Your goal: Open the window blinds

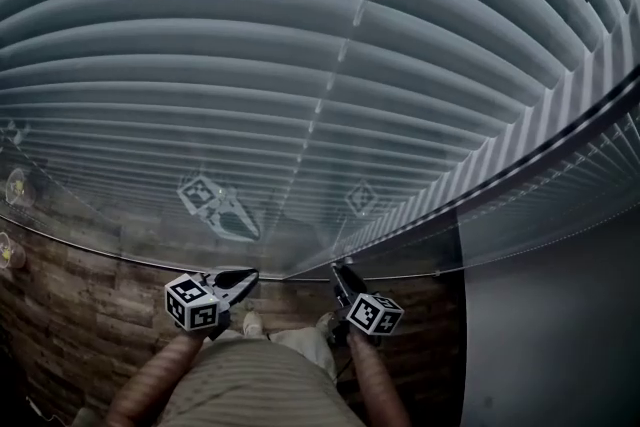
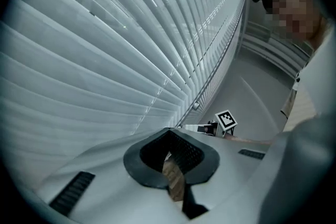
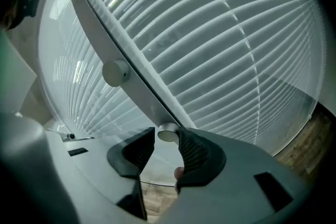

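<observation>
Fingers [image 3: 195, 152] of the right gripper [image 3: 167, 138]: parted, dark ribbed pads apart, gripping nothing; a small round metal fitting [image 3: 168, 134] sits in line between their tips, and whether the right-hand pad touches it cannot be told. Fingers [image 2: 195, 153] of the left gripper [image 2: 168, 130]: tips drawn together at the far end, nothing caught in them, a strip of floor showing through the gap behind the tips. Window blinds [image 1: 300, 45]: pale grey horizontal slats, lying flat and overlapping, thin cords crossing them from top to bottom; they fill the field straight ahead of both grippers and stand behind a glass pane [image 1: 150, 215], which carries faint reflections of both grippers. Second bank of blinds [image 1: 590, 130]: to the right of the first, past a corner, slats likewise closed. Grey wall panel [image 1: 550, 335]: below that second bank, at lower right. Wood-plank floor [image 1: 70, 305]: dark, meeting the lower edge of the pane. Grey frame bar [image 3: 137, 84]: running diagonally between the two banks in the right gripper view, bearing a second round fitting [image 3: 115, 72] higher up. Forearms [image 1: 150, 380]: one behind each gripper, both near the lower edge of the pane. Marker cubes: one on the left gripper [image 1: 192, 302], one on the right [image 1: 375, 313].
</observation>
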